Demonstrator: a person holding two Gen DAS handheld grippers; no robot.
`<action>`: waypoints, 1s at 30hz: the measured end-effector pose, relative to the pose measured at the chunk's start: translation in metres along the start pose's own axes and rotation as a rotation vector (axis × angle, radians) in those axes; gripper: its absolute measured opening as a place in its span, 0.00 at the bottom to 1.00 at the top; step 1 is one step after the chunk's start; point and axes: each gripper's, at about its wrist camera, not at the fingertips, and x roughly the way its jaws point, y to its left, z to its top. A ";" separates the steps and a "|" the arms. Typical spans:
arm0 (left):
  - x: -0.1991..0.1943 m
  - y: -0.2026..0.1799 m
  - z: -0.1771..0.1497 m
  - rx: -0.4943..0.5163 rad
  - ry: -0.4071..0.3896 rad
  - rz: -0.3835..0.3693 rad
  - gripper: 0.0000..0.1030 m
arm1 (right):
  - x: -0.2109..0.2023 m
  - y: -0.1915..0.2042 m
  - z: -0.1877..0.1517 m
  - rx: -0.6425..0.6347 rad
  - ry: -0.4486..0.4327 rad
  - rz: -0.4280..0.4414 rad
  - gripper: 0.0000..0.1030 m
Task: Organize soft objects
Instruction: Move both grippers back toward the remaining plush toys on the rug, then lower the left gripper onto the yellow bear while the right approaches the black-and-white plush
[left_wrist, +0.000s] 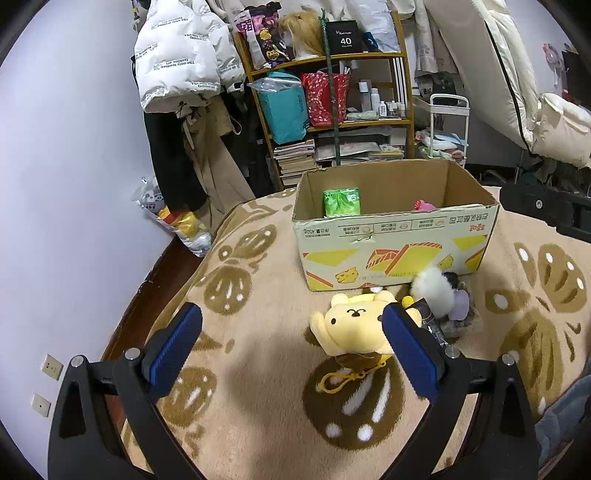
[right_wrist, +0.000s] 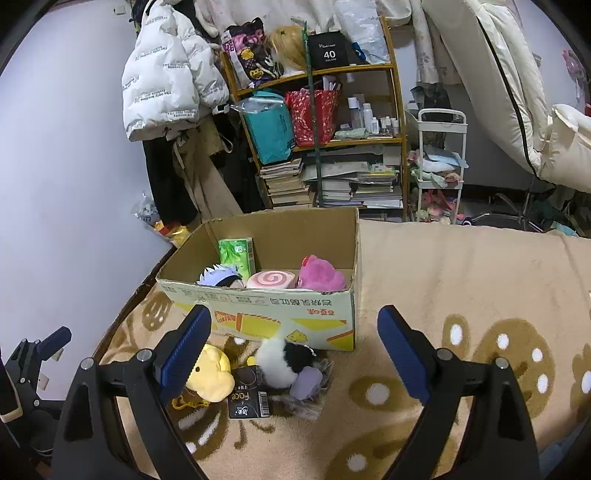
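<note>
A yellow bear plush (left_wrist: 354, 325) with a yellow clip lies on the beige blanket in front of an open cardboard box (left_wrist: 395, 243). My left gripper (left_wrist: 295, 350) is open; its right finger overlaps the plush's right side, and the plush is not clamped. Beside the bear lie a black-and-white fluffy toy (right_wrist: 284, 362), a lilac soft item (right_wrist: 306, 378) in clear wrap and a black packet (right_wrist: 247, 397). My right gripper (right_wrist: 295, 354) hangs open above this pile with nothing between its fingers. Inside the box (right_wrist: 266, 302) sit a green tissue pack (right_wrist: 236, 253), a pink plush (right_wrist: 319, 273), a pink swirl cushion (right_wrist: 271, 280) and a spiky-haired doll (right_wrist: 221, 277).
The blanket-covered surface (right_wrist: 461, 280) ends at a dark wooden edge (left_wrist: 147, 295) on the left, by the pale wall. Behind the box stand a cluttered bamboo shelf (left_wrist: 332, 110), hanging coats (left_wrist: 184, 55) and a white cart (right_wrist: 439, 166). The left gripper's body (right_wrist: 33, 354) shows at the right wrist view's left edge.
</note>
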 end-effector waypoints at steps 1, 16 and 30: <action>0.002 -0.001 0.000 0.000 0.002 0.001 0.94 | 0.001 0.000 0.000 -0.002 0.002 -0.001 0.93; 0.020 -0.005 -0.003 -0.025 0.035 -0.052 0.94 | 0.019 0.003 -0.002 0.001 0.043 -0.002 0.93; 0.056 -0.027 -0.009 0.007 0.108 -0.116 0.94 | 0.059 0.000 -0.007 0.022 0.139 -0.006 0.93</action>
